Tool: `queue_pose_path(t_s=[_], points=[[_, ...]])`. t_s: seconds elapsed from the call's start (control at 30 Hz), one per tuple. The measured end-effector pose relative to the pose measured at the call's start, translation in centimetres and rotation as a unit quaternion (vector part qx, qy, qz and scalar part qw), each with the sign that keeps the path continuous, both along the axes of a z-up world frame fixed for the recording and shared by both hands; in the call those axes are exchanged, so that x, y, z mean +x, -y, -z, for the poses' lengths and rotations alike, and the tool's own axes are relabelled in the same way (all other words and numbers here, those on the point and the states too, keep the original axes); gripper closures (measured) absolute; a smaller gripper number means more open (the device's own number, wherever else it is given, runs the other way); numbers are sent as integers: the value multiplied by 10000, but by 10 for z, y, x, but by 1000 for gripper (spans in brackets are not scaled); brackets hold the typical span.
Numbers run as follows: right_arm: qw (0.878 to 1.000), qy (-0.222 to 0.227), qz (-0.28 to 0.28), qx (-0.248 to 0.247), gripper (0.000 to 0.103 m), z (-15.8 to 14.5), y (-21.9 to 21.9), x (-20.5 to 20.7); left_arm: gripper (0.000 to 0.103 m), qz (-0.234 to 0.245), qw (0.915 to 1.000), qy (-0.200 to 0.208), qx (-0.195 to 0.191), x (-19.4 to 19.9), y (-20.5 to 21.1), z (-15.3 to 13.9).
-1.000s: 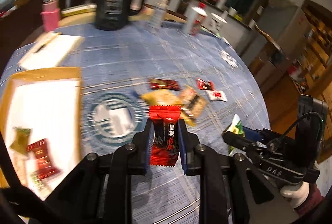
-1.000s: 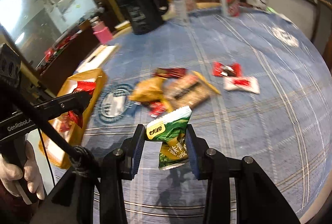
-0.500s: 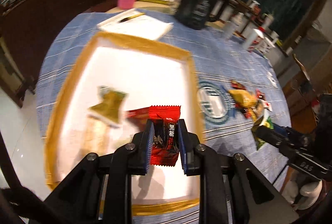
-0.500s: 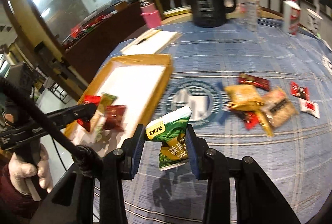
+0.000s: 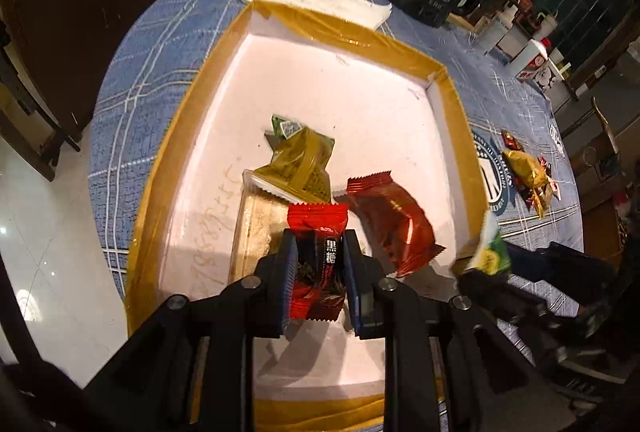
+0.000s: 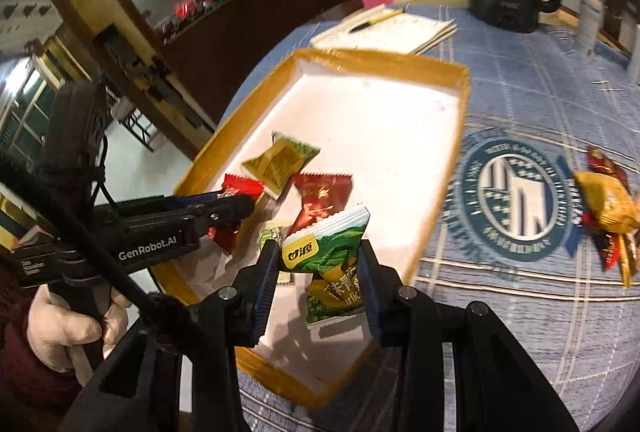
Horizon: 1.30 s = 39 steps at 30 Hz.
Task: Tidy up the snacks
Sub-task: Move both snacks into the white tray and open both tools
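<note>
Pinching a red packet [image 5: 318,260] reading "黑糖", the left gripper [image 5: 319,264] hovered; the right gripper [image 6: 319,272] clamped a green "甘源" packet [image 6: 330,264].

Black grippers with blue ribbed jaws, silver screws, white "GenRobot.AI" lettering, black cable; white-gloved left hand [image 6: 68,328].

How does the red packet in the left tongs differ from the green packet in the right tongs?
The red foil snack packet carries black Chinese lettering; the green-and-white snack packet shows a yellow logo and a leafy print. The red one hangs over the white tray's inside, above packets already there; the green one is near the tray's front edge. Both are upright, pinched in shut tongs: left tongs, right tongs.
</note>
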State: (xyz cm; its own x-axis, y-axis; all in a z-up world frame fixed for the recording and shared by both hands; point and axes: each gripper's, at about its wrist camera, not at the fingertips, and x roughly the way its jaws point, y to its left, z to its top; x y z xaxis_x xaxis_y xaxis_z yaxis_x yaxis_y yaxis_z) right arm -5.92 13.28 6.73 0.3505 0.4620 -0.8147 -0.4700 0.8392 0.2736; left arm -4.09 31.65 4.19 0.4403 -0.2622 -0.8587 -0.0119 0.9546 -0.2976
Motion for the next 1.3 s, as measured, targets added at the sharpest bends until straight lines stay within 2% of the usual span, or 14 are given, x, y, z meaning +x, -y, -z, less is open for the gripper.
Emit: queue_pose_path(t_s=[0.17, 0.4, 0.57, 0.63, 0.7, 0.9, 1.0, 1.3], points=[[9997, -149, 61, -167, 65, 12, -12, 9, 79, 51, 9999, -145, 32, 8, -2, 10], [9988, -368, 210, -232, 65, 24, -19, 26, 78, 56, 9998, -160, 119, 13, -6, 9], [9988, -384, 109, -277, 65, 23, -24, 19, 77, -36, 9997, -203, 163, 14, -11, 3], [9988, -377, 48, -300, 64, 23, -27, 17, 71, -116, 9995, -184, 247, 13, -12, -1], [9987, -390, -18, -320, 64, 23, -30, 14, 58, -213, 9990, -139, 367, 11, -14, -7], [9981, -476, -266, -293, 61, 27, -35, 5, 42, -408, 9954, 15, 871, 5, -8, -24], [9985, -374, -321, -255, 59, 21, -34, -3, 37, -474, 9924, 65, 1130, 3, -1, -31], [9999, 10, -30, 130, 59, -6, 5, -16, 37, -406, 9862, 237, 1587, -10, 31, -53]])
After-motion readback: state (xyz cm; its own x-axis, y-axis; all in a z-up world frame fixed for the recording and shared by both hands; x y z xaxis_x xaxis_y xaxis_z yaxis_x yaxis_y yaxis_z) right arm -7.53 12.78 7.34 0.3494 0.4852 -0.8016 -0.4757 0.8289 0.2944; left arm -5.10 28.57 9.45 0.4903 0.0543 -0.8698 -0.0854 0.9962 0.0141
